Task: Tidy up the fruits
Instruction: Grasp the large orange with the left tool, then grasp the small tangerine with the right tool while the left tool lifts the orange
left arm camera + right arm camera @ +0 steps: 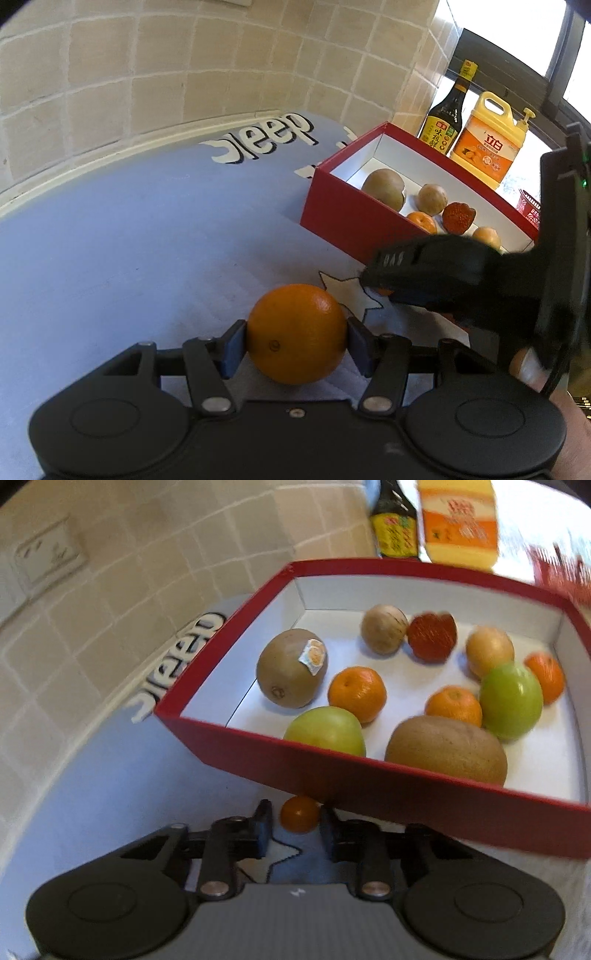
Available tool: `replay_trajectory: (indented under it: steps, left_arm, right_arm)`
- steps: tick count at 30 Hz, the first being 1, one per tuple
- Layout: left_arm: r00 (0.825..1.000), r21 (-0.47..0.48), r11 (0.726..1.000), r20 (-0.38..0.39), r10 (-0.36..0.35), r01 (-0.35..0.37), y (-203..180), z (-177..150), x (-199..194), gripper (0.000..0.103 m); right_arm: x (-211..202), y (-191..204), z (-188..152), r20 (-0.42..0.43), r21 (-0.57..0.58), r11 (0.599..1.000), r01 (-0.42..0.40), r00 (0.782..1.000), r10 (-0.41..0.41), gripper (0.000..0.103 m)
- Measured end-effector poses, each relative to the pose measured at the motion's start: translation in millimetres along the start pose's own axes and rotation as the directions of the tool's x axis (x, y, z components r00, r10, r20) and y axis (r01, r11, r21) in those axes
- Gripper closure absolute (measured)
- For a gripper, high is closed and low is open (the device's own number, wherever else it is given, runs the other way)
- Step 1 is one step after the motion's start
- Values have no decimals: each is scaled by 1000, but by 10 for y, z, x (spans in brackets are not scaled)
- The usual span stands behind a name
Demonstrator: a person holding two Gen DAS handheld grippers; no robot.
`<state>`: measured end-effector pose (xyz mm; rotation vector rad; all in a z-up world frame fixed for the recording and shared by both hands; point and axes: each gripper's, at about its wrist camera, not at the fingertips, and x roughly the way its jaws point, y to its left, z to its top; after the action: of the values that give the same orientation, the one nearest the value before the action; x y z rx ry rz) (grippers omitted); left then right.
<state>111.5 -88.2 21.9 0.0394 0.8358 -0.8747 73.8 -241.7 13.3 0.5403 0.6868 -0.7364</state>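
Observation:
My left gripper [297, 341] is shut on a large orange [297, 334], held just over the blue mat [129, 240]. My right gripper [293, 825] has a small orange tomato-like fruit [299, 814] between its fingers, with a gap on the left side, just in front of the red box's near wall. The right gripper also shows in the left wrist view [380, 280], to the right of the orange. The red box [369, 779] holds kiwis, green apples, tangerines and other fruit; it also shows in the left wrist view [343, 214].
A dark sauce bottle [445, 118] and a yellow detergent jug [484, 144] stand behind the box by the window. A tiled wall [184, 66] runs along the back of the mat. A wall socket [48, 554] is at the upper left.

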Motion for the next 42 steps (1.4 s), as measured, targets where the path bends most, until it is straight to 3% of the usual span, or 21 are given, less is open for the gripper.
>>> replay_trajectory:
  steps: [8, 14, 19, 22, 27, 31, 38, 42]
  left_arm:
    - [1000, -5, 1000, -1, 11, -11, -14, 7, -50, 35]
    - [999, 46, 998, -27, 39, -38, -143, -29, -75, 36]
    - [999, 25, 1000, -40, 10, -9, -226, -91, -79, 35]
    - [998, 34, 999, -43, 37, -35, -295, -100, -52, 35]
    - [996, 63, 996, -64, 63, -59, -369, -157, 24, 29]
    - [996, 46, 997, -59, 61, -58, -330, -196, -20, 25]
    - [997, -19, 997, -35, 71, -72, -233, -152, -100, 23]
    - [998, -20, 999, -50, 31, -32, -271, -161, -114, 23]
  right_arm:
    - [-121, -108, -6, -30, -97, 991, -90, 996, 87, 80]
    - [-422, -265, -56, -78, -249, 943, -219, 976, 206, 80]
    - [-655, -599, -124, -108, -362, 898, -251, 968, 227, 80]
    - [-678, -802, -99, -95, -322, 918, -231, 973, 212, 79]
    - [-457, -953, -85, -167, -243, 932, -269, 958, 233, 78]
    - [-544, -1010, -113, -175, -263, 918, -296, 951, 256, 60]
    - [-566, -1008, -118, -170, -225, 935, -273, 956, 238, 54]
    - [-634, -1039, -148, -152, -229, 951, -209, 972, 177, 54]
